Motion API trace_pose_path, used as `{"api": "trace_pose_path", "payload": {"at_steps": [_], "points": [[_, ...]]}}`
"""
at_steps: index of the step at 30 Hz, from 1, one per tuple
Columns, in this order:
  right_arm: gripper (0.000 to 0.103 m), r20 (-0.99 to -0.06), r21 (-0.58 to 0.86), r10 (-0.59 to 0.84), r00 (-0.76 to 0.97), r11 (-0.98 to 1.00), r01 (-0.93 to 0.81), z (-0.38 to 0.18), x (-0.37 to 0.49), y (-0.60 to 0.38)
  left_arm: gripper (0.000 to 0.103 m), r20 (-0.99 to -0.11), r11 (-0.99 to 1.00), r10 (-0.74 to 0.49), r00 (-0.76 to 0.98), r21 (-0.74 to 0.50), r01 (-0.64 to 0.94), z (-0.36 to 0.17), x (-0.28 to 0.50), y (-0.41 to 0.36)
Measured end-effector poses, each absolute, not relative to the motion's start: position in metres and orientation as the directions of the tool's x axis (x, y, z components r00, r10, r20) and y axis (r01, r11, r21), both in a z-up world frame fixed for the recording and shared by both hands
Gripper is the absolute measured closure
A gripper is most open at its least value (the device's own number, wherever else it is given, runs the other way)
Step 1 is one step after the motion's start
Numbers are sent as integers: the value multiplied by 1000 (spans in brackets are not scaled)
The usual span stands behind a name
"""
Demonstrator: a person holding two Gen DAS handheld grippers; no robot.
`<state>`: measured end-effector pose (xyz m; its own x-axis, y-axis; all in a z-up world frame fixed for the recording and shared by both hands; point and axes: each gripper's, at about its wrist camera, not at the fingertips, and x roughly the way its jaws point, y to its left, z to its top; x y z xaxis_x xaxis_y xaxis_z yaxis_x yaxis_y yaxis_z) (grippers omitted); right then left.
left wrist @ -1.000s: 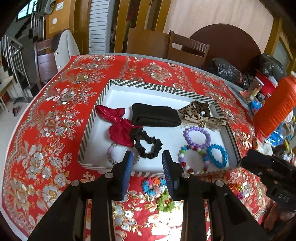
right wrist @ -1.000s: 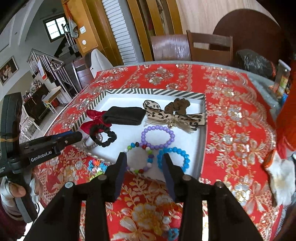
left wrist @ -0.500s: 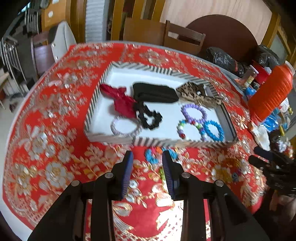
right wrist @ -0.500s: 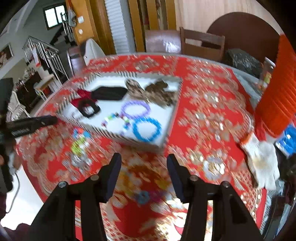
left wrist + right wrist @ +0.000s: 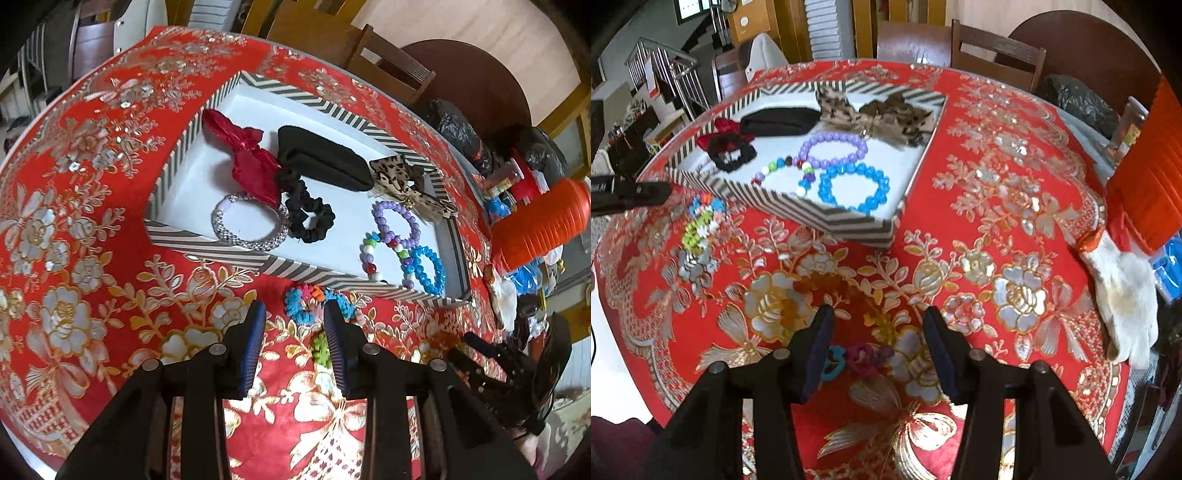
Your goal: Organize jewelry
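A striped-rim white tray (image 5: pixel 207 243) (image 5: pixel 827 218) holds a red bow (image 5: pixel 251 158), black pouch (image 5: pixel 325 162), black scrunchie (image 5: pixel 310 218), silver bracelet (image 5: pixel 251 240), leopard bow (image 5: pixel 406 184) and purple (image 5: pixel 395 225), multicolour (image 5: pixel 373 258) and blue (image 5: pixel 853 188) bead bracelets. A colourful bracelet (image 5: pixel 306 299) (image 5: pixel 701 221) lies on the cloth before the tray. My left gripper (image 5: pixel 295 325) is open, just short of it. My right gripper (image 5: pixel 877 328) is open above an amber bead bracelet (image 5: pixel 846 291) and small teal and magenta pieces (image 5: pixel 857 360).
The round table has a red floral cloth (image 5: pixel 997 206). An orange ribbed container (image 5: pixel 539 225) (image 5: pixel 1148 177), a white glove (image 5: pixel 1123 288) and clutter stand at the right edge. Chairs (image 5: pixel 993 48) stand behind the table.
Both grippers have pulled back from the tray toward the table's near edge. The right gripper's jaws have opened wider and now frame the amber bracelet.
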<state>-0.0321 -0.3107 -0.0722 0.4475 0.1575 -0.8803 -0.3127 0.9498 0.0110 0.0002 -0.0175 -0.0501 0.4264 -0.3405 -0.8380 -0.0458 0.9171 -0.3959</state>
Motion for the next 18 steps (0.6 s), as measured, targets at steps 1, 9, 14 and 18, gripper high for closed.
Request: {"api": "trace_pose_path", "payload": {"at_steps": [1,9,14,18], "points": [[54,-882,6,152,446,950,-313,-74,-32,-310,59,-843,920,-338,418,-390,-44,-53,3,-20],[55,-870,5,157,468,951,-310,-75,-27,-310,58,-864,937,-293,409,-344,-57,-70,15,-32],[68,-862,-7,160,481,946,-325,-75,-28,-305,59,-872,960,-252,419,-282,-8,-71,17,-46],[94,-861,13,190,471,936,-353,-74,-30,-300,83,-860,940,-320,396,-342,18,-73,16,-46]]}}
